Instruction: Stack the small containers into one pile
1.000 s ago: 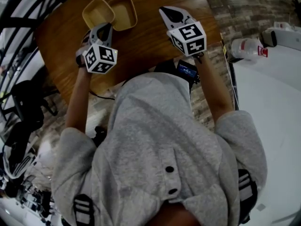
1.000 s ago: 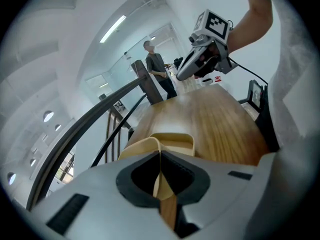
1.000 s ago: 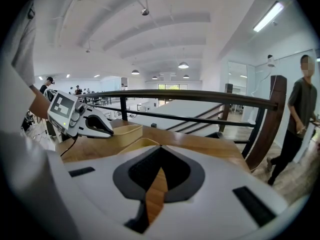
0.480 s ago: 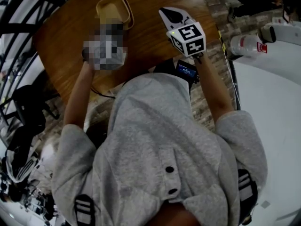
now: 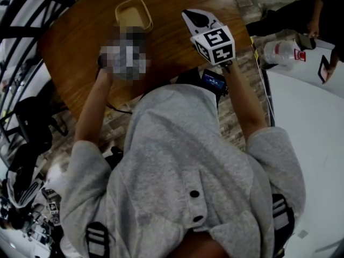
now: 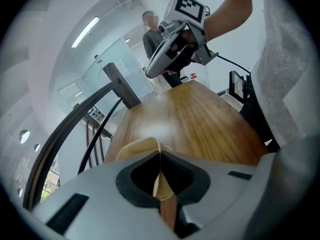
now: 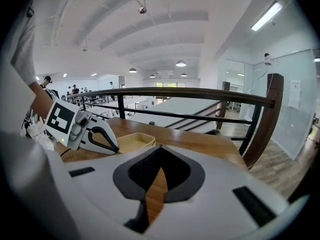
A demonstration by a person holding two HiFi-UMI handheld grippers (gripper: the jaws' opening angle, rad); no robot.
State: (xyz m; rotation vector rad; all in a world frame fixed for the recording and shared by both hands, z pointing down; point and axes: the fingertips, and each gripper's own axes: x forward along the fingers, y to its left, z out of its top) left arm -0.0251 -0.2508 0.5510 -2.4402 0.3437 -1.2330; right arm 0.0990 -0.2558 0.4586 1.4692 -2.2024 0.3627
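Only one tan container outline (image 5: pixel 133 14) shows at the far side of the round wooden table (image 5: pixel 75 42) in the head view; from the right gripper view it looks like two nested containers (image 7: pixel 131 141). My left gripper (image 6: pixel 160 156) is shut on the thin near rim of the tan container (image 6: pixel 137 148). In the head view a blurred patch covers this gripper, just in front of the container. My right gripper (image 5: pixel 188 14) hovers to the container's right, shut, with nothing between its fingers; only wood shows through its slit (image 7: pixel 161 151).
A black device (image 5: pixel 212 80) lies at the table's near edge. A plastic bottle (image 5: pixel 279 52) lies on the white surface to the right, where a person (image 5: pixel 317 15) stands. A dark railing (image 7: pixel 190 91) runs past the table's far side.
Two containers lay side by side a second ago. My left gripper carried one to the right and down onto the other, so only one outline shows. The right gripper has stayed still.
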